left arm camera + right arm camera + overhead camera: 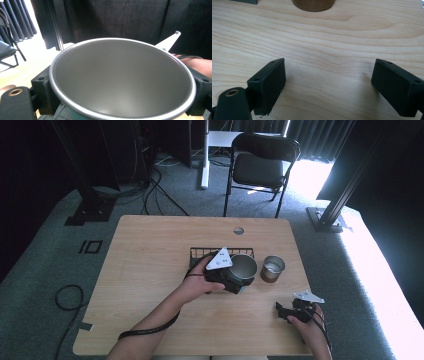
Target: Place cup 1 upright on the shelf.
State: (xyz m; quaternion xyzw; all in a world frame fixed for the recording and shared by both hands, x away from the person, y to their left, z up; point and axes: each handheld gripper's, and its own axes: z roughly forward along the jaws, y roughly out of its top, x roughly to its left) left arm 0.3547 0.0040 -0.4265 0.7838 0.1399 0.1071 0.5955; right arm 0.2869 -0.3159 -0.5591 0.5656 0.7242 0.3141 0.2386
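Gripping a metal cup by its sides, the left claw sat near the middle of the wooden surface, just in front of a black wire rack. The cup was tilted in that grasp, its open mouth turned toward the claw's own camera: in the left gripper view its pale rim and bare grey inside spread across nearly the whole picture, with a black jaw pressed against the wall on either side. A grey three-cornered plate rode on top of this claw, and the left hand came in behind it.

A second, smaller metal cup stood upright on the surface just to the right of the held one, the two apart.

Lower and farther right, near the front edge, the right claw lay low over the wood in the right hand. Its jaws stood wide apart with nothing between them; in the right gripper view bare wood grain showed between the two black pads, and the base of a round object sat at the top edge, well ahead of them.
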